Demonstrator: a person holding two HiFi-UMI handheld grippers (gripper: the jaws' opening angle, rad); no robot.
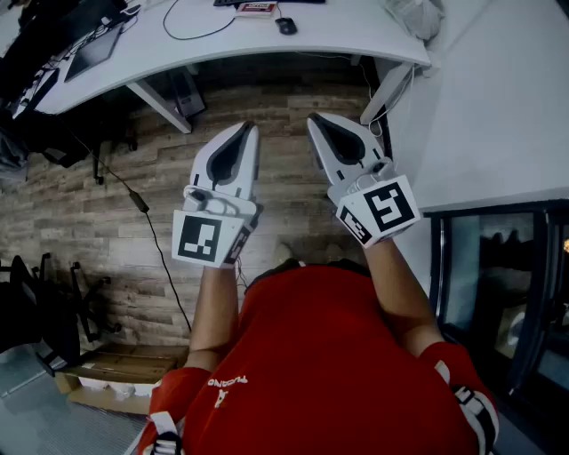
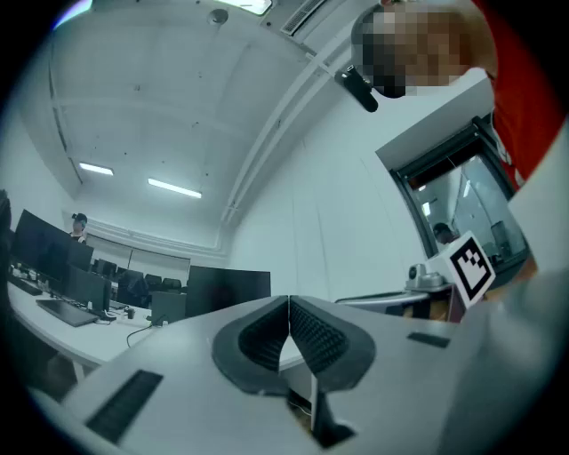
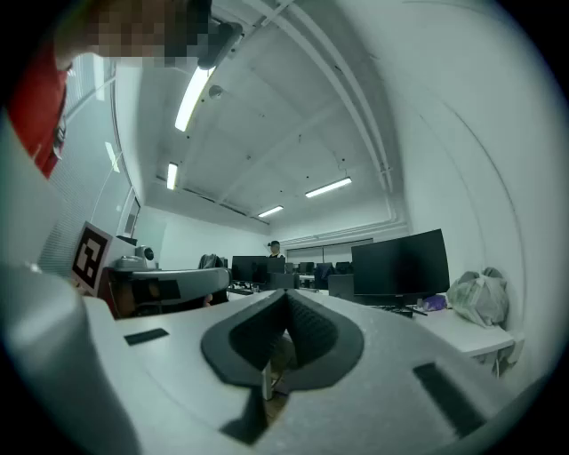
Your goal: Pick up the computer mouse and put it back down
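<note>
While the left hand-held gripper [image 1: 248,127] and right hand-held gripper [image 1: 314,121] hang short of the desk [image 1: 356,35], jaws pressed together and empty, the computer mouse [image 1: 285,26] sits untouched towards the desk's right end, so the pickup seems not yet begun.

Open floor [image 1: 89,222] up to desk [image 1: 338,31]

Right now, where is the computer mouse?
Head view, top centre: the computer mouse lies on the white desk, just right of a small red item.
</note>
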